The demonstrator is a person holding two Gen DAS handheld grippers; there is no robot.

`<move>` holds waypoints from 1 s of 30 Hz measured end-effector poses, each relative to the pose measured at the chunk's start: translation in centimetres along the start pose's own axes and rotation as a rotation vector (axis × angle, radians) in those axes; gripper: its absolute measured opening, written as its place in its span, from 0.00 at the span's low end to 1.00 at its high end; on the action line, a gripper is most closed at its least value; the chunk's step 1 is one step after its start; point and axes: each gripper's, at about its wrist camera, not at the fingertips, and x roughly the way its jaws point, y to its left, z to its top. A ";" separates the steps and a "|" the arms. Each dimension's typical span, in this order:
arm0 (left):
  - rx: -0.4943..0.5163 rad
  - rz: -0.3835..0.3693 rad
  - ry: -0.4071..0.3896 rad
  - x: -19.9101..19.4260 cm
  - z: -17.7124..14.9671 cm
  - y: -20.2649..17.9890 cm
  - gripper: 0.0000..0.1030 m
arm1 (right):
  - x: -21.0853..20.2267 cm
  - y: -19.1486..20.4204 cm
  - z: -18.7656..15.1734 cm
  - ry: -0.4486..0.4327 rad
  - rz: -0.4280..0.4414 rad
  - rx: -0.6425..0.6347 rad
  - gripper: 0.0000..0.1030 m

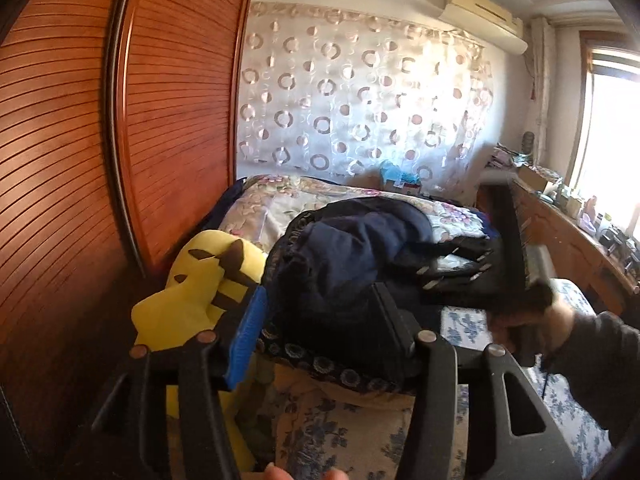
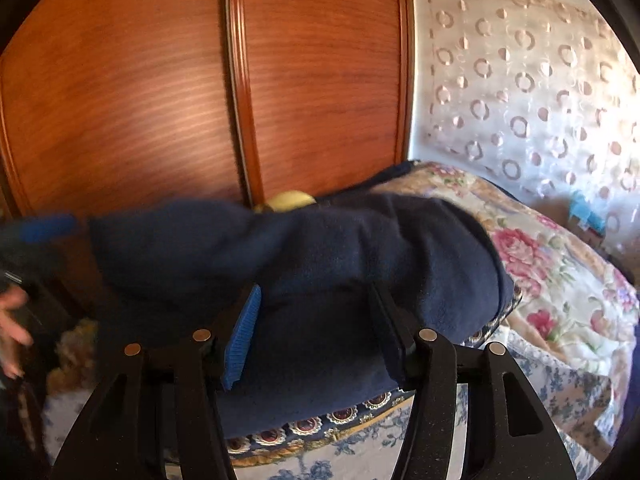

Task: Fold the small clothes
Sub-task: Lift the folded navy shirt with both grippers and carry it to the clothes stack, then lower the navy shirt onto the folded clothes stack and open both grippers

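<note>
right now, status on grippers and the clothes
Left gripper open, right gripper open, both at navy garment. Garment bunched on bed, unfolded. Yellow plush toy beside it.

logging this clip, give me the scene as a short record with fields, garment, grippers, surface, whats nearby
garment: navy fleece garment, bunched in a heap, unfolded
left gripper: open, garment between its fingers
right gripper: open, over the garment
surface: bed with floral quilt
nearby: yellow plush toy left of the heap; wooden wardrobe behind; patterned curtain at the far wall
fold state: not yet started
</note>
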 end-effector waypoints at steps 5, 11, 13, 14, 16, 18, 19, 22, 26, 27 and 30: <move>0.026 -0.007 -0.004 -1.3 0.2 -1.1 0.51 | 0.7 0.3 -1.5 -0.004 -0.049 -0.002 0.54; 0.058 -0.019 -0.004 -2.5 0.0 -3.0 0.52 | -3.2 0.5 -1.9 -0.032 -0.083 0.067 0.55; 0.070 -0.033 -0.003 -2.7 -0.2 -3.8 0.52 | -5.2 0.6 -2.5 -0.045 -0.101 0.081 0.55; 0.080 -0.040 -0.002 -2.8 -0.4 -4.4 0.52 | -6.4 0.7 -2.7 -0.058 -0.116 0.090 0.55; 0.096 -0.053 0.000 -3.0 -0.8 -5.3 0.52 | -8.8 0.8 -3.5 -0.081 -0.142 0.114 0.58; 0.112 -0.056 0.007 -3.0 -1.1 -6.6 0.52 | -11.5 0.9 -4.7 -0.101 -0.169 0.142 0.63; 0.119 -0.059 0.014 -3.0 -1.4 -7.3 0.52 | -12.5 1.0 -5.1 -0.107 -0.179 0.151 0.63; 0.129 -0.084 0.024 -3.2 -2.0 -9.2 0.52 | -16.4 1.4 -7.2 -0.123 -0.220 0.178 0.68; 0.153 -0.101 0.032 -3.4 -2.8 -11.5 0.52 | -20.2 2.0 -9.6 -0.142 -0.263 0.218 0.76; 0.157 -0.102 0.032 -3.5 -3.0 -12.1 0.52 | -21.3 2.1 -10.4 -0.147 -0.279 0.231 0.79; 0.163 -0.113 0.029 -3.9 -3.3 -13.5 0.52 | -23.7 2.3 -12.2 -0.150 -0.337 0.260 0.85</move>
